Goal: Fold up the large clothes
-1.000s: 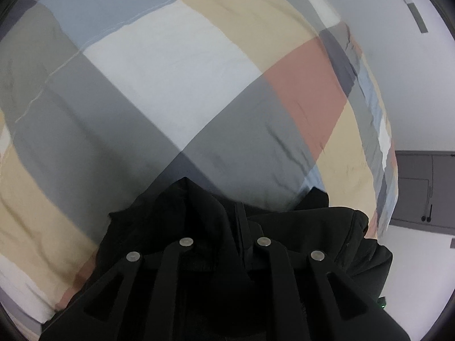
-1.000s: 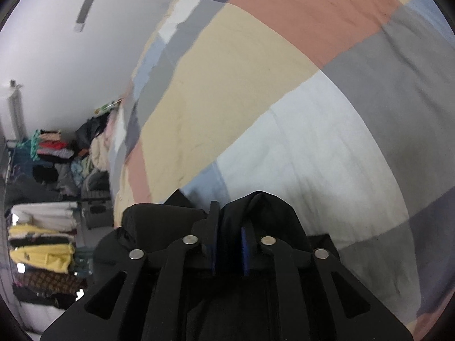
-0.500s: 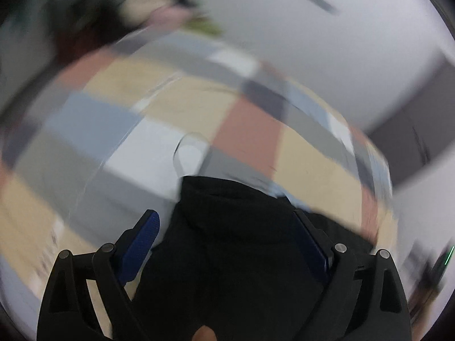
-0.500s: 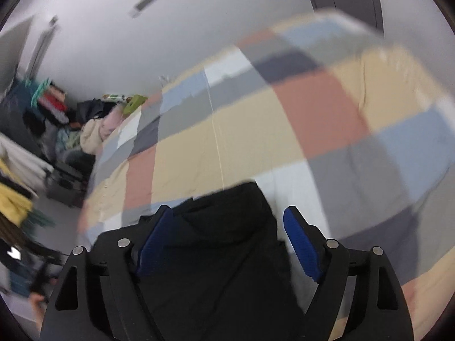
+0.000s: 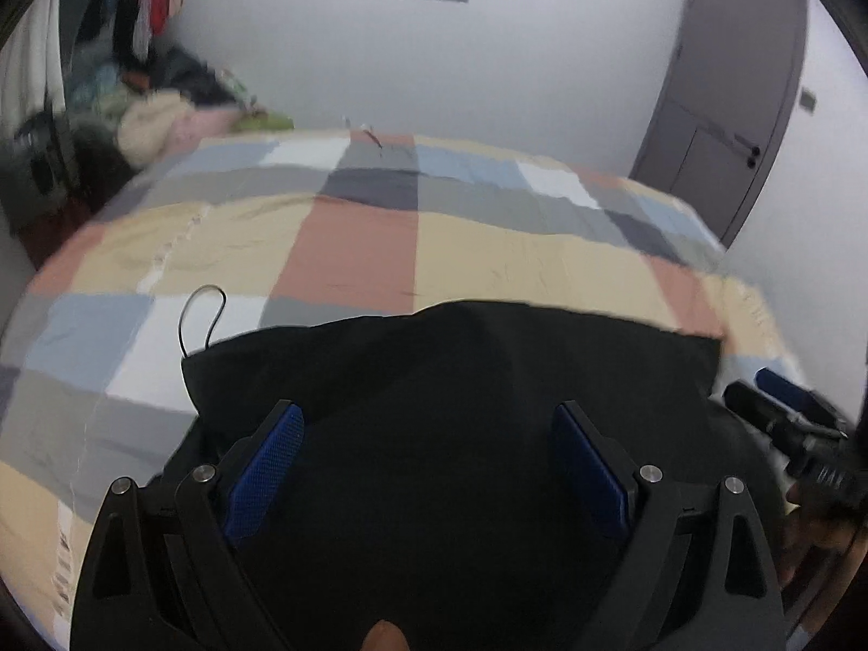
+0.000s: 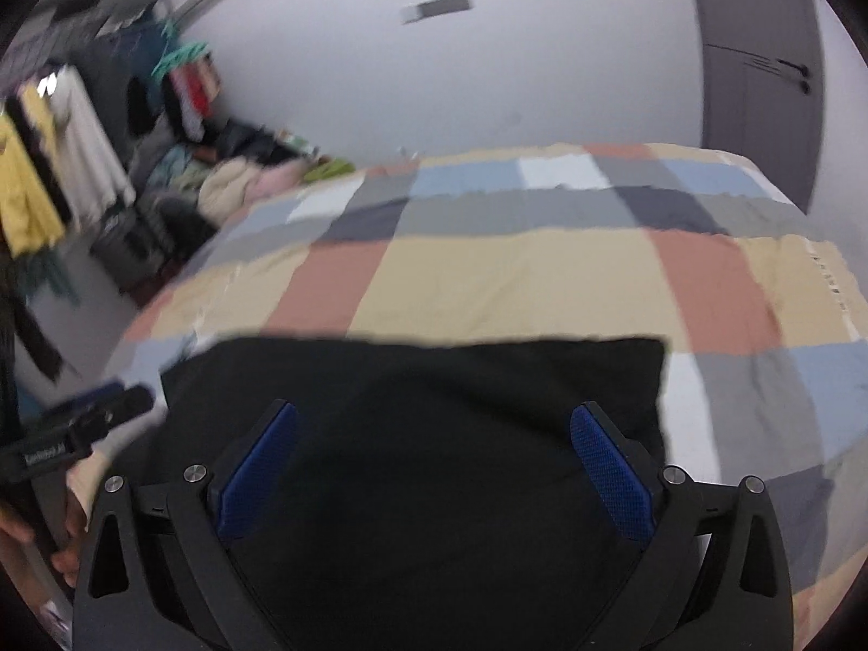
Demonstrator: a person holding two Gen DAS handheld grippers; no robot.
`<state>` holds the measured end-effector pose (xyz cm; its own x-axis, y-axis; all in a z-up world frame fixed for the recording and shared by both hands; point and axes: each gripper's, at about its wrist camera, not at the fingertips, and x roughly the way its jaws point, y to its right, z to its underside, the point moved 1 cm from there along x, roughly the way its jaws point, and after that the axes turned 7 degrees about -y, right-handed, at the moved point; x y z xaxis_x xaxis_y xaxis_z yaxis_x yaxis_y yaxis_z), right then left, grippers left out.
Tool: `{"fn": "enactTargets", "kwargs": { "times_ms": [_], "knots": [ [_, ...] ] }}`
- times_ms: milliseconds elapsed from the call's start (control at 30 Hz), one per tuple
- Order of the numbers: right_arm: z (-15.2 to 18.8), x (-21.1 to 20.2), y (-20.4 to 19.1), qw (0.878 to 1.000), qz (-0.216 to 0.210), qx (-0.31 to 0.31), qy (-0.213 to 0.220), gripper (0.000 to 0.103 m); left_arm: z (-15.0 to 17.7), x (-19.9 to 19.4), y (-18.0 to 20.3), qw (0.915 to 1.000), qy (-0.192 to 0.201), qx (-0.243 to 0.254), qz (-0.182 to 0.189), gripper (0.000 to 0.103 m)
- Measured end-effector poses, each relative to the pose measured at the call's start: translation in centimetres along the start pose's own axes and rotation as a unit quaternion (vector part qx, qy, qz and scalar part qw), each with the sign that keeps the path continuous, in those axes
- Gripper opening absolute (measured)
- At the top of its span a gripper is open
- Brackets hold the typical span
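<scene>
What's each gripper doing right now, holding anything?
Left gripper: open, jaws apart above the black garment, nothing held.
Right gripper: open, has just been opening, pads clear of the garment.

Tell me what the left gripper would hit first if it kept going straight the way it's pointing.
Most likely the black garment lying on the checked bedcover; it fills the space ahead of the open left gripper. Depth is hard to judge.

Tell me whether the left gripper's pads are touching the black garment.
Apart. In the left wrist view the left gripper, whose jaws have just been opening, stands wide above the black garment, pads pressing nothing.
</scene>
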<state>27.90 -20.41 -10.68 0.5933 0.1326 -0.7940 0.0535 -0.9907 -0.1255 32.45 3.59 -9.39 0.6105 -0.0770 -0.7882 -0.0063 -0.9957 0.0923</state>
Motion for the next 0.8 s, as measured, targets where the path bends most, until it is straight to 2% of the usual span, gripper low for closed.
{"fn": "enactTargets", "kwargs": {
  "times_ms": [33,133,200,500,700,800],
  "knots": [
    [0.8,1.3,-0.7,1.000,0.012,-0.017,-0.001,0.101,0.5,1.1,0.2,0.9999,-0.001,0.009,-0.014,0.093],
    [1.5,2.6,-1.4,0.999,0.016,-0.023,0.015,0.100,1.5,3.6,0.2,0.9997,-0.017,0.011,-0.011,0.094],
    [1.5,3.3,-1.5,0.999,0.019,-0.030,0.014,0.100,1.8,4.3,0.0,0.9999,-0.009,0.003,-0.007,0.094],
    [2.4,5.8,-1.1,1.000,0.000,-0.028,-0.008,0.103,2.4,5.9,-0.3,0.9999,-0.004,-0.004,-0.008,0.096],
    [3.1,6.8,-0.3,1.000,-0.022,-0.019,-0.008,0.103,2.4,6.8,-0.7,0.9998,-0.016,-0.006,0.009,0.097],
    [3.3,7.3,-0.2,1.000,-0.024,-0.017,-0.007,0.103,2.4,6.8,-0.6,0.9999,-0.011,-0.004,0.005,0.097]
  ]
}}
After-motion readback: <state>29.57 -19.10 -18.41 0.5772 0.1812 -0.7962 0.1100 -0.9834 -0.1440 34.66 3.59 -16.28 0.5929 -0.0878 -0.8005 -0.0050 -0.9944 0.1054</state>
